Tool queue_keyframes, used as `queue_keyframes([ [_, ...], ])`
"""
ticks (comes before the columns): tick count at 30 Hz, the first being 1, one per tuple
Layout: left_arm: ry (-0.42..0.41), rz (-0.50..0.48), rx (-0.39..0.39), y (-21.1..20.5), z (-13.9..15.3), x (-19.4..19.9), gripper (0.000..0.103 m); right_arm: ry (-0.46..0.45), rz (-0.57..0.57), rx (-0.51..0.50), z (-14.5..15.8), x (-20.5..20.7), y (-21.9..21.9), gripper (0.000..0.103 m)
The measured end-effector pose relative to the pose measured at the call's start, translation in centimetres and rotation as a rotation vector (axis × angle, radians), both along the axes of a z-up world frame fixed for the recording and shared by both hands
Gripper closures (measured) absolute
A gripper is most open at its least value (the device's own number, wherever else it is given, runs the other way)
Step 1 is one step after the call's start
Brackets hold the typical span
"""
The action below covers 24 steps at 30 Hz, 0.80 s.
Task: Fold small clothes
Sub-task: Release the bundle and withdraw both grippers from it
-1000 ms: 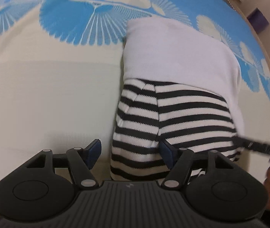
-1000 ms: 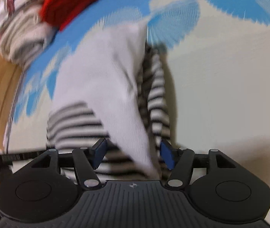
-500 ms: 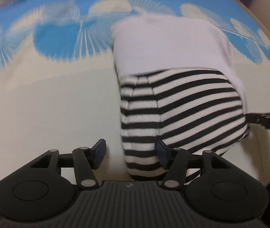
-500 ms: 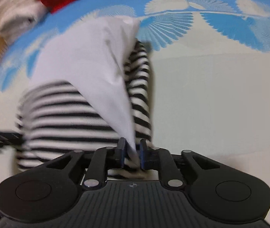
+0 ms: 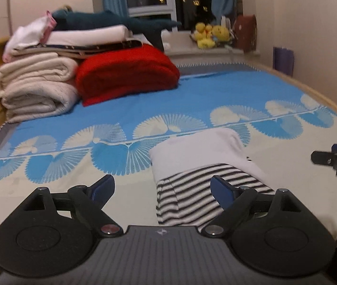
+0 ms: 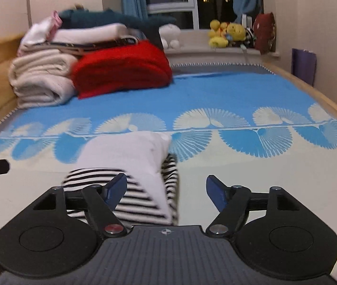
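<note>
Nearest the cameras, the left gripper (image 5: 162, 188) and the right gripper (image 6: 166, 187) both stood wide apart with nothing between their blue pads, their jaws having just been opening. Just beyond them the folded garment (image 5: 199, 163) (white on top, black-and-white stripes showing at its near end) lay flat on the bedsheet (image 5: 216, 95), on the cream part at its near edge. Farther off, at the far left, a red blanket (image 5: 125, 73) rested against a stack of cream bedding (image 5: 35, 85), with yellow plush toys (image 5: 210, 34) on the windowsill.

Blue-and-cream bed (image 5: 216, 90) under folded striped garment (image 5: 201, 166), stacked blankets (image 5: 35, 90).
</note>
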State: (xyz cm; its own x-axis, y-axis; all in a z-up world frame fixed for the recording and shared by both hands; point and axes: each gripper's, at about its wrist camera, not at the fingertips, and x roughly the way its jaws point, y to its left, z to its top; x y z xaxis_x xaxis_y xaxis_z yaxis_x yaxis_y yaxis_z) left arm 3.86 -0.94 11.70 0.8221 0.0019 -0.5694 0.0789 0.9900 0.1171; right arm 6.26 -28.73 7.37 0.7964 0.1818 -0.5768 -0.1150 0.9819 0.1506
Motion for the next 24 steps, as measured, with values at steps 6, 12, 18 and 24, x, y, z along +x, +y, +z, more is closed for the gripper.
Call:
queue_keyframes([
  [6, 0.067, 0.043, -0.116, -0.2, -1.2, -4.9, 0.012, -0.015, -0.009, 0.047, 0.4, -5.5, 1.2, 0.026],
  [12, 0.145, 0.11, 0.024, -1.4, -7.9, -4.1, 0.001, 0.047, 0.033, -0.007, -1.5, -5.1, 4.8, 0.026],
  [18, 0.103, 0.16, -0.097, -0.6, -7.8, -2.6, 0.001, 0.061, -0.008, -0.044, -2.8, -3.3, 6.4, 0.026],
  [24, 0.153, 0.171, -0.159, -0.5, -8.2, -1.6, 0.001, 0.061, 0.029, -0.065, -3.3, -3.2, 7.0, 0.026],
])
